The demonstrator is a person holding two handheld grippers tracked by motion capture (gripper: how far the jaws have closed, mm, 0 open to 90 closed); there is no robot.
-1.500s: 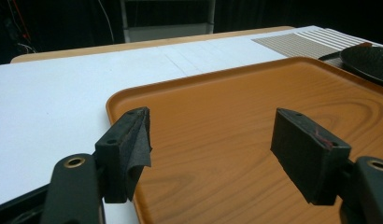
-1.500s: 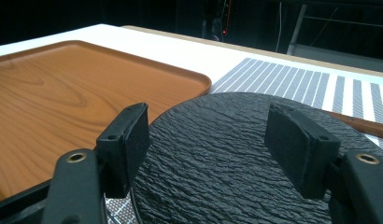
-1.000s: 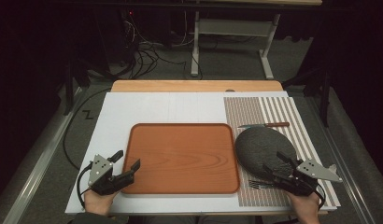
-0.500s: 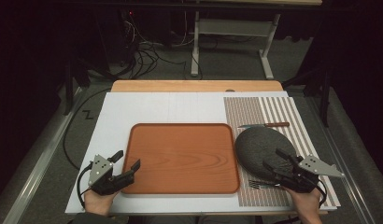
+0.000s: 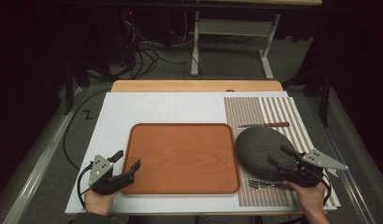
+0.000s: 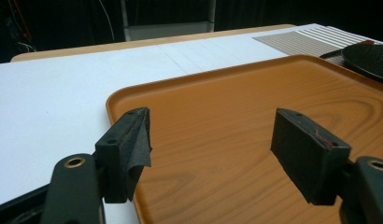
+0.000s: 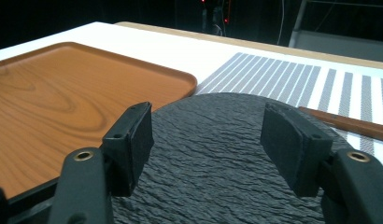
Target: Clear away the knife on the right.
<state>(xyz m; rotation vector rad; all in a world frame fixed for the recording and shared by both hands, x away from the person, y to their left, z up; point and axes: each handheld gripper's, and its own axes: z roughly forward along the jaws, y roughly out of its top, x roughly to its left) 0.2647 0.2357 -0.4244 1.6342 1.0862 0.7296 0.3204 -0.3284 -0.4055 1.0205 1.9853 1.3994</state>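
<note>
Writing: you have no readable brand, label or lettering on anything here.
Left gripper (image 5: 128, 160): your jaws stand apart, holding nothing, over the near left corner of the wooden tray (image 5: 180, 154).
Right gripper (image 5: 279, 156): your jaws gape wide and empty, over the near right part of the slate plate (image 5: 257, 144).
Fork (image 5: 266, 184): lies just at the plate's near edge, beside your right gripper.
Slate plate: dark grey, round, rough-textured, on the striped placemat (image 5: 273, 109), just right of the tray.
Knife (image 5: 264, 125): wooden-handled, just beyond the plate.
</note>
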